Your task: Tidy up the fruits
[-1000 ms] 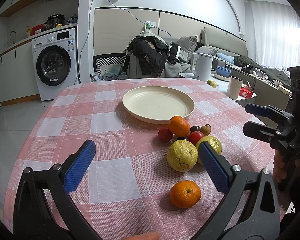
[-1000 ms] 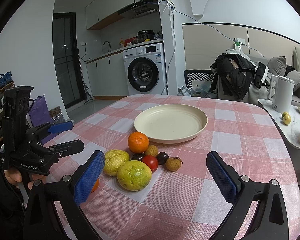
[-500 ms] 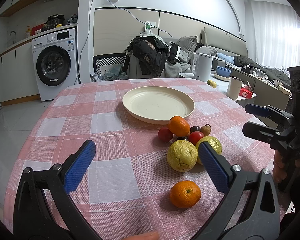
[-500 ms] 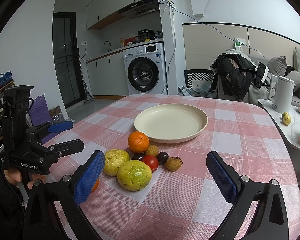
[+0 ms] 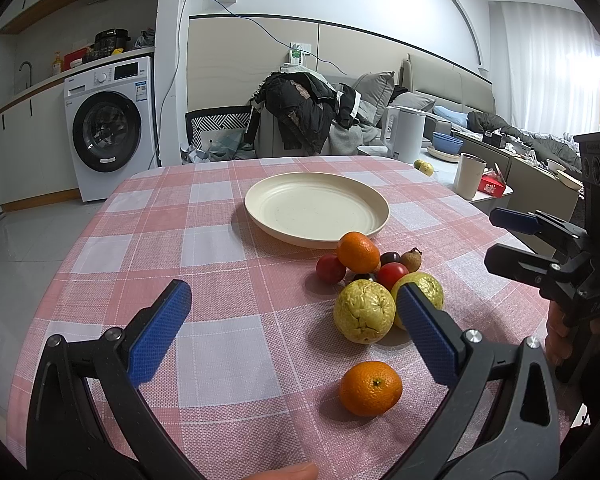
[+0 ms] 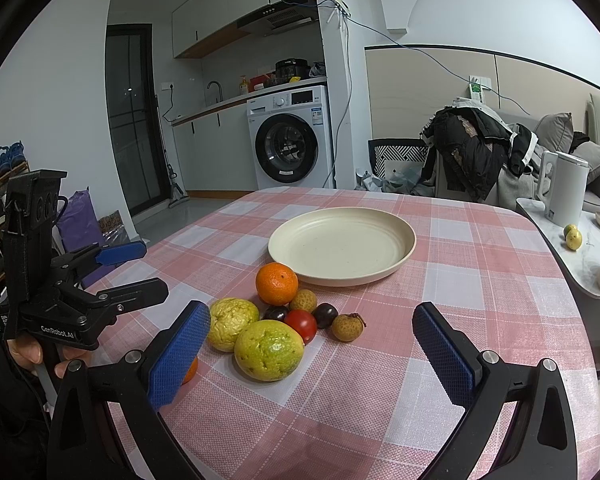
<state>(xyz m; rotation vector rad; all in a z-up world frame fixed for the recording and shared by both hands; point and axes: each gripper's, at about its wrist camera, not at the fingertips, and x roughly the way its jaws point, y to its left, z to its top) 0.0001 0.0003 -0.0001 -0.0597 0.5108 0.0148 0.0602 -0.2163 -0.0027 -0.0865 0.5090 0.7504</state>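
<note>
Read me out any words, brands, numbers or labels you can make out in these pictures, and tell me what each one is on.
"GenRobot.AI": in white on the black body of the left gripper, seen in the right wrist view.
"DAS": embossed on the black body of the right gripper; faint, uncertain.
Washing machine: panel print and stickers too small to read.
Red box: white print blurred.
Rice cooker: illegible.

At the left edge of my right wrist view I read "GenRobot.AI" in white letters on the black body of my left gripper [image 6: 142, 266]. In my left wrist view, at the right edge, my right gripper [image 5: 504, 238] carries faint raised letters, maybe "DAS", not clear. The labels on the washing machine [image 6: 290, 136] are too small to read.
</note>
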